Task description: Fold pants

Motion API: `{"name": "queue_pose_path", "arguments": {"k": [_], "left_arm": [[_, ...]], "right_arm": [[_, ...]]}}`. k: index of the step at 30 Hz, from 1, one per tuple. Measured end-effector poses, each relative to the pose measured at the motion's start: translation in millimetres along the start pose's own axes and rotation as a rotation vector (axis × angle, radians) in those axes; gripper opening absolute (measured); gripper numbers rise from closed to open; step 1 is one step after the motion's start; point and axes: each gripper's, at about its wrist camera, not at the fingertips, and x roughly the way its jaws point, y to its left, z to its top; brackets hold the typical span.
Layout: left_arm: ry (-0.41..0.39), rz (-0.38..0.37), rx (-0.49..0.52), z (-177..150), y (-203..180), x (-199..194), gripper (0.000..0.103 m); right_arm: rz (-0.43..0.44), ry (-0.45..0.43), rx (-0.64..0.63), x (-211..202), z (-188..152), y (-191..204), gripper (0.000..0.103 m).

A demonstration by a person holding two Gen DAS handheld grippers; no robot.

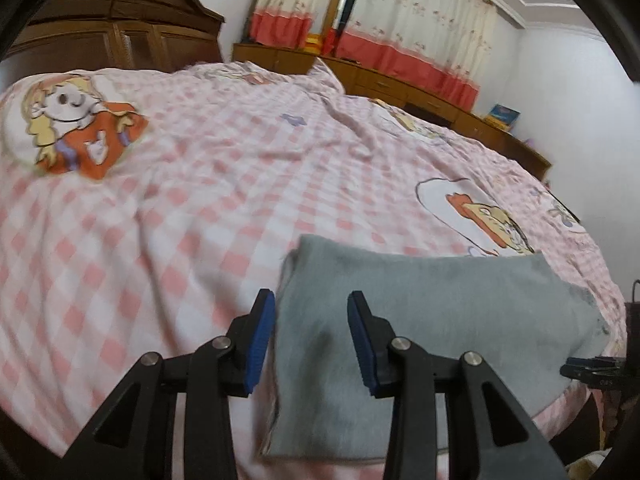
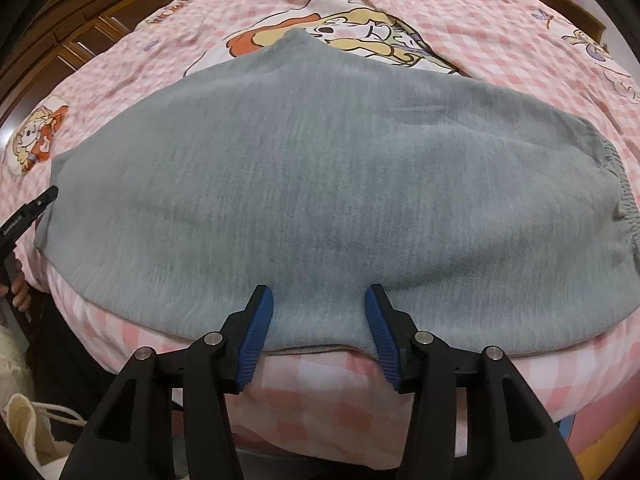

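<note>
Grey fleece pants (image 2: 320, 184) lie folded flat on the pink checked bedspread (image 2: 500, 40), near the bed's front edge, with the elastic waistband (image 2: 624, 196) at the right. They also show in the left wrist view (image 1: 440, 312). My left gripper (image 1: 310, 298) is open and empty over the pants' left edge. My right gripper (image 2: 318, 292) is open and empty over the pants' near edge. The left gripper's tip shows in the right wrist view (image 2: 40, 204); the right gripper's tip shows in the left wrist view (image 1: 592, 368).
The bedspread (image 1: 200, 200) carries cartoon prints and wrinkles. A dark wooden headboard (image 1: 120, 32) stands at the far left, low wooden cabinets (image 1: 400, 80) and curtains (image 1: 420, 20) behind. A cream bag (image 2: 28, 432) lies on the floor at the left.
</note>
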Motion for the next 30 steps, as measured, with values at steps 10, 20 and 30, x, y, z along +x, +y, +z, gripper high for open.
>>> {"name": "queue_pose_path", "arguments": {"k": [10,20,30], "left_arm": [[0.106,-0.128,-0.090,-21,6,5,0.038],[0.080,0.061,-0.162,-36,7,5,0.056],[0.056,0.023,-0.097,-44,-19,-8,0.045]], "right_arm": [[0.017,-0.023,-0.015,-1,-3,0,0.052],[0.016,0.011,0.010,-12,6,12,0.054],[0.283,0.115,-0.227,-6,44,145,0.054]]}}
